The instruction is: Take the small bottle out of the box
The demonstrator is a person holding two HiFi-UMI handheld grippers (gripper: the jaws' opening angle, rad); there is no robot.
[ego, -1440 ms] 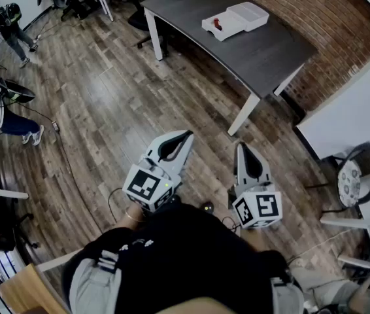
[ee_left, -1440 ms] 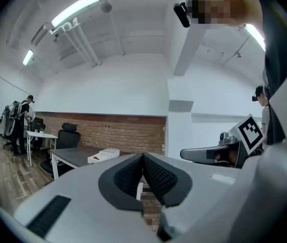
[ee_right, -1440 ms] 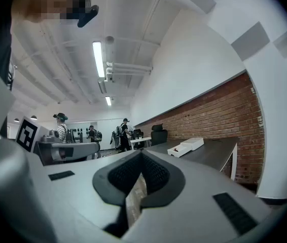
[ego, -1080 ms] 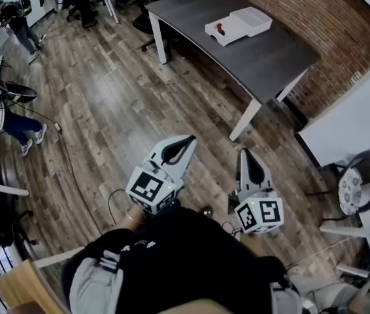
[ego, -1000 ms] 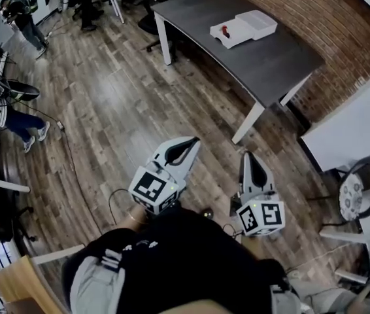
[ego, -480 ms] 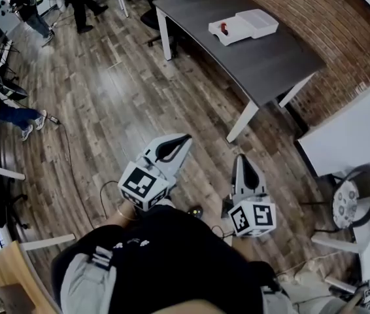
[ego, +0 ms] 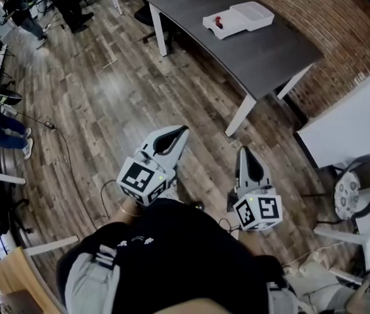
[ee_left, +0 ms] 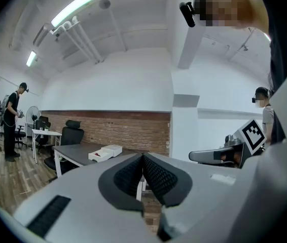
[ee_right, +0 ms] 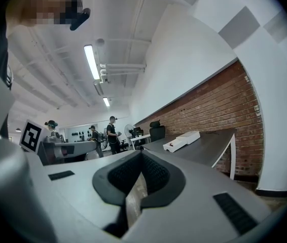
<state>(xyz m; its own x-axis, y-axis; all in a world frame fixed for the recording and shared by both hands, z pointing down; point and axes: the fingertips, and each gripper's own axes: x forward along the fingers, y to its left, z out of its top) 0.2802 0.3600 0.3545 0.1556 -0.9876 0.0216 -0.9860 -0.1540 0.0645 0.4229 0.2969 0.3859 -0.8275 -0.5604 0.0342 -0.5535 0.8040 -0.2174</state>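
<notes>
A white box (ego: 238, 17) lies open on the dark grey table (ego: 263, 51) far ahead, its lid beside it. A small red thing (ego: 219, 23) rests in the open half. It is too small to tell whether this is the bottle. Both grippers hang close to the person's body over the wooden floor, far short of the table. My left gripper (ego: 182, 130) is shut and empty, its jaws together (ee_left: 143, 156). My right gripper (ego: 244, 150) is shut too, with nothing between its pads (ee_right: 141, 153). The box shows in the left gripper view (ee_left: 104, 152) and the right gripper view (ee_right: 182, 139).
A brick wall (ego: 342, 25) runs behind the table, which stands on white legs (ego: 242, 113). A round stool (ego: 351, 181) stands at the right by a white wall. People (ego: 12, 8) stand at the far left near desks and chairs. A cable (ego: 67, 156) trails over the floor.
The head view has swayed a little. Both grippers stay shut and low in front of the body. The people at the far left have shifted about.
</notes>
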